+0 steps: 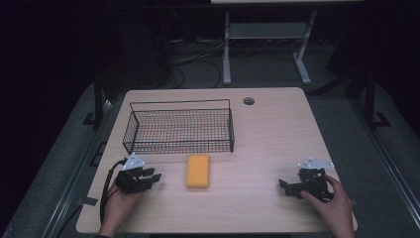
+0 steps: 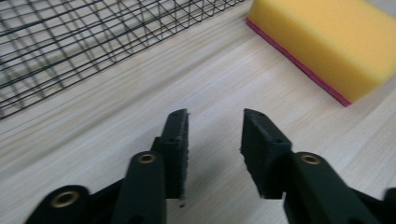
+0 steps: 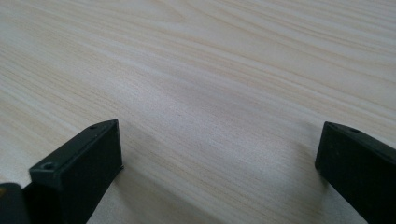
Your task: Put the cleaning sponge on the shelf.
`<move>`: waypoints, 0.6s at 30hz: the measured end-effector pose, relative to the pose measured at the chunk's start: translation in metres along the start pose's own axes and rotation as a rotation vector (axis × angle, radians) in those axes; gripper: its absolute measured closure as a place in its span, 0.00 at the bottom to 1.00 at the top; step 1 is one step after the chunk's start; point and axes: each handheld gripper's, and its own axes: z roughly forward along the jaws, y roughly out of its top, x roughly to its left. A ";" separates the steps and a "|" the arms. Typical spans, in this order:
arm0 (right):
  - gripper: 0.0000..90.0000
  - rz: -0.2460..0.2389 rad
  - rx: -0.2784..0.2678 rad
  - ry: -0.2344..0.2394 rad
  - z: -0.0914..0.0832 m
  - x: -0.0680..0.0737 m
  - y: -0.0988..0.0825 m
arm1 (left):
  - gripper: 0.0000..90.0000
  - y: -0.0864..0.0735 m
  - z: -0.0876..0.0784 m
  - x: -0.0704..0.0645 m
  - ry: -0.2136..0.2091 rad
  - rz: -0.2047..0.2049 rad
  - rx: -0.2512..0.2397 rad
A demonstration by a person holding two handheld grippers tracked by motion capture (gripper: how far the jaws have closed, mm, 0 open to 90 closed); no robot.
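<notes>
- Sponge (image 1: 198,171): we see this yellow block lying flat on the table (image 1: 267,139), just in front of the wire basket (image 1: 179,128).
- Left gripper (image 1: 150,176): we find it left of the sponge, jaws slightly apart, empty.
- Right gripper (image 1: 286,187): we find it well right of the sponge, jaws wide apart, empty.
</notes>
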 end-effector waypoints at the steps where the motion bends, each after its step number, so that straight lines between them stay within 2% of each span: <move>1: 0.00 0.001 0.000 0.000 0.000 0.000 0.000 | 0.73 0.002 0.001 0.000 -0.007 0.003 0.005; 3: 0.00 0.000 0.000 0.000 0.000 0.000 0.000 | 0.79 0.004 0.001 0.000 -0.013 0.006 0.006; 11: 0.00 0.000 0.000 0.000 0.000 0.000 0.000 | 0.91 0.013 0.003 0.001 -0.026 0.004 -0.002; 14: 0.00 0.000 0.000 0.000 0.000 0.000 0.000 | 0.99 0.016 0.004 0.000 -0.035 0.006 -0.002; 18: 0.00 0.000 0.000 0.000 0.000 0.000 0.000 | 1.00 0.025 0.008 -0.004 -0.049 0.015 0.003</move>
